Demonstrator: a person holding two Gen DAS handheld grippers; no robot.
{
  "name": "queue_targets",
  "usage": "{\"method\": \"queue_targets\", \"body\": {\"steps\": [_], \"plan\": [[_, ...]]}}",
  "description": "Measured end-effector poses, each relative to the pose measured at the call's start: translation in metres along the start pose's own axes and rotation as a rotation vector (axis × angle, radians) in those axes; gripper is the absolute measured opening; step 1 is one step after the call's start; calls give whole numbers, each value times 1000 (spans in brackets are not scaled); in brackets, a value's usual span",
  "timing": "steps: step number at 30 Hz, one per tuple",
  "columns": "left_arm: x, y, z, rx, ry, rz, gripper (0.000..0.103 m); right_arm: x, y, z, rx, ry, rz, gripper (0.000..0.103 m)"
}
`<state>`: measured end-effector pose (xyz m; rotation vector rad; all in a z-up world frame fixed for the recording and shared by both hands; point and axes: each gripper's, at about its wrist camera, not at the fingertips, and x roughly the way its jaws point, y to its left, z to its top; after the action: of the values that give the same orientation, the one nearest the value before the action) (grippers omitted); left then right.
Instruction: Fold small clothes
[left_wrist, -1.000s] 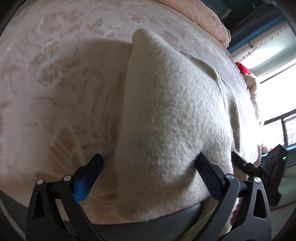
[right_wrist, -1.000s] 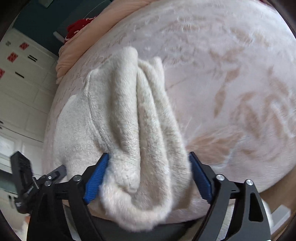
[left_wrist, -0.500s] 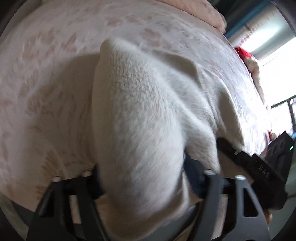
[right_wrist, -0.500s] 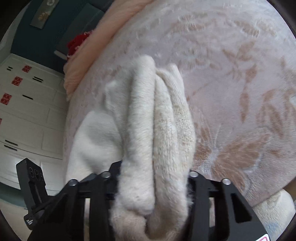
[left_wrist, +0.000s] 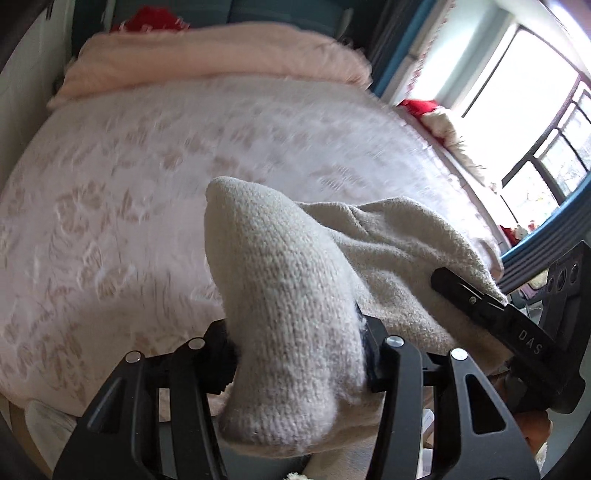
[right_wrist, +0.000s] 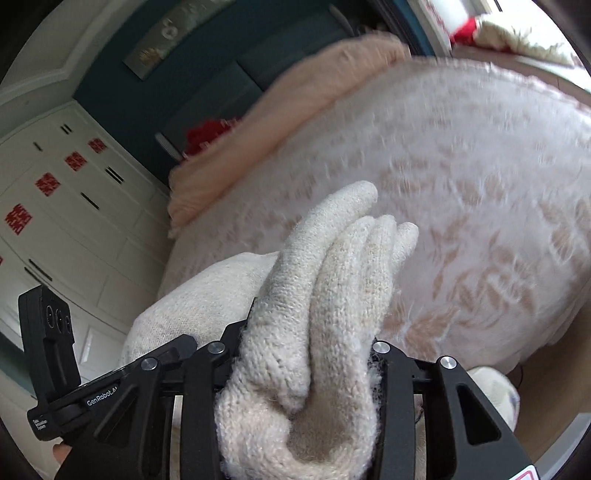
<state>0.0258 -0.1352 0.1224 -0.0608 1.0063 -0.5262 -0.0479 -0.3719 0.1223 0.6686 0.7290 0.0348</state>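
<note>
Cream knit sweater (left_wrist: 295, 295) bunched in both grippers: left (left_wrist: 295, 354) closing on it, right (right_wrist: 306, 362) clamped on folds, above bed (left_wrist: 110, 184)

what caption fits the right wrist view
Right tongs clamp a bunched cream sweater above the floral bedspread.

Left gripper (left_wrist: 295, 354) angles steeply down, jaws closing with thick knit bunched between them. Right gripper (right_wrist: 306, 365) tilts down too, clamped on knit.

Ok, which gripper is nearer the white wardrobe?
Left. The left gripper, jaws closing on the sweater, is on the wardrobe side; the right gripper, gripping the sweater's other end, is beyond it, toward the window.
</note>
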Motion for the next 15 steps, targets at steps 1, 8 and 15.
{"method": "queue_targets", "body": {"steps": [1,8,15], "plan": [[-10,-5,2,9,-23,-10,49,-13,6,2,-12,-30,7,37],[-112,-37,24,105,-245,-76,49,-104,65,25,-140,-277,85,37],[-219,-38,44,210,-519,-124,50,-175,146,41,-341,-525,195,37]]}}
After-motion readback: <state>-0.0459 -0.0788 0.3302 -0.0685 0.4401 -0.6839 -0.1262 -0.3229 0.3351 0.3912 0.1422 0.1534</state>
